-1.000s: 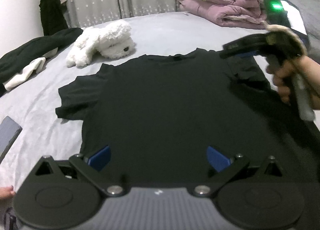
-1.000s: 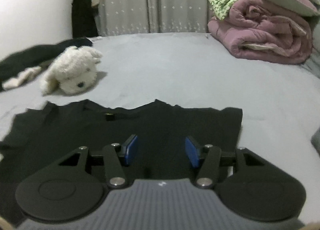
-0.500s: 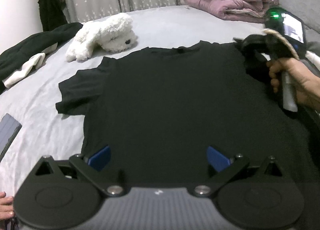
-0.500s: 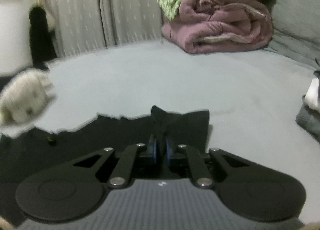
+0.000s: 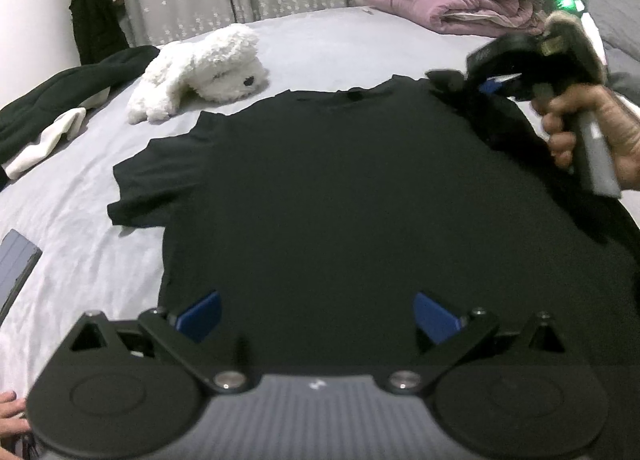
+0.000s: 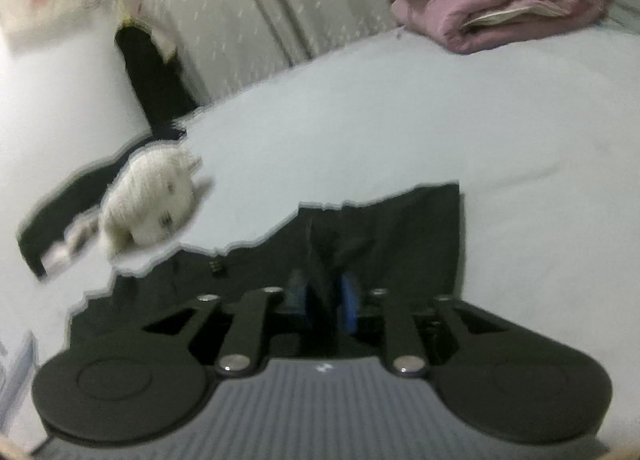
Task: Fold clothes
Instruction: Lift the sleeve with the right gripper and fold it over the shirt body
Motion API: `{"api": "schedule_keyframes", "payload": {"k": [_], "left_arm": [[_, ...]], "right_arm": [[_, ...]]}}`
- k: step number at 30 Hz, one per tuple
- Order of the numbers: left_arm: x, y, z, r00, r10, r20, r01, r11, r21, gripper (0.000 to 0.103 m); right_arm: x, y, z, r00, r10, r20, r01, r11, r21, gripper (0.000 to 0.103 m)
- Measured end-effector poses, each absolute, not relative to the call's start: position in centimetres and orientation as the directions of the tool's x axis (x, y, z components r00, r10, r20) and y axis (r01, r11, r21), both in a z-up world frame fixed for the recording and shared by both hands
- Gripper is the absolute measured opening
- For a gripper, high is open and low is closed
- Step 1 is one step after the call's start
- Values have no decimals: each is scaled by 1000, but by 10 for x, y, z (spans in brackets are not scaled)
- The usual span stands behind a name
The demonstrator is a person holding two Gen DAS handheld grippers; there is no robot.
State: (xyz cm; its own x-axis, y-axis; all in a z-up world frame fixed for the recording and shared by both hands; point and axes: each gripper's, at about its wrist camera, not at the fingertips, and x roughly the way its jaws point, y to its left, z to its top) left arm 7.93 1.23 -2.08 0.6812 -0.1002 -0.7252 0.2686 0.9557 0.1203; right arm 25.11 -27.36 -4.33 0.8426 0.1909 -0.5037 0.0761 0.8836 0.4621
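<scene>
In the left wrist view the whole black T-shirt is seen spread flat on the grey bed, with the left gripper held wide apart over its hem and bare sheet left of the sleeve. The right gripper, shifted inward since a second ago, is seen at the far shoulder.

In the right wrist view a raised fold of the shirt is shown between the opening jaws of the right gripper, where earlier they were nearly together.
</scene>
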Motion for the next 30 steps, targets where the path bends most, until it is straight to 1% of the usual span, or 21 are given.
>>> {"api": "schedule_keyframes", "payload": {"k": [2, 4, 8, 11, 12, 13, 15, 18, 23, 26, 28, 30], "left_arm": [[79, 13, -20, 681, -100, -725, 267, 956, 118, 103], [79, 14, -20, 681, -99, -726, 265, 957, 118, 103], [78, 12, -21, 679, -97, -728, 265, 957, 120, 103], [77, 10, -22, 676, -96, -731, 270, 955, 125, 103], [77, 9, -23, 674, -95, -733, 274, 953, 127, 103], [77, 8, -24, 671, -94, -735, 276, 952, 130, 103], [77, 7, -25, 669, -93, -737, 279, 951, 132, 103], [77, 7, -24, 669, -99, -737, 282, 951, 129, 103], [76, 7, -24, 667, -102, -738, 283, 951, 125, 103], [73, 7, -25, 663, -101, -742, 293, 947, 133, 103], [72, 7, -25, 662, -98, -743, 299, 944, 142, 103], [71, 7, -25, 662, -97, -743, 300, 943, 145, 103]], "right_arm": [[244, -281, -36, 856, 184, -483, 86, 871, 484, 41], [239, -282, -33, 855, 177, -487, 87, 878, 470, 41], [235, -273, -45, 824, 167, -541, 86, 907, 412, 41], [237, -257, -65, 785, 162, -597, 85, 928, 363, 41], [235, -248, -68, 787, 139, -601, 70, 948, 311, 41], [232, -243, -67, 791, 139, -596, 56, 953, 297, 42], [226, -238, -61, 792, 168, -587, 33, 948, 317, 42], [208, -236, -54, 817, 152, -557, 32, 952, 306, 42], [188, -234, -66, 789, 91, -607, 34, 981, 192, 39], [168, -240, -56, 806, 109, -581, 41, 970, 239, 41], [153, -244, -50, 818, 75, -571, 58, 975, 212, 43], [142, -250, -47, 814, 30, -581, 77, 984, 159, 50]]}}
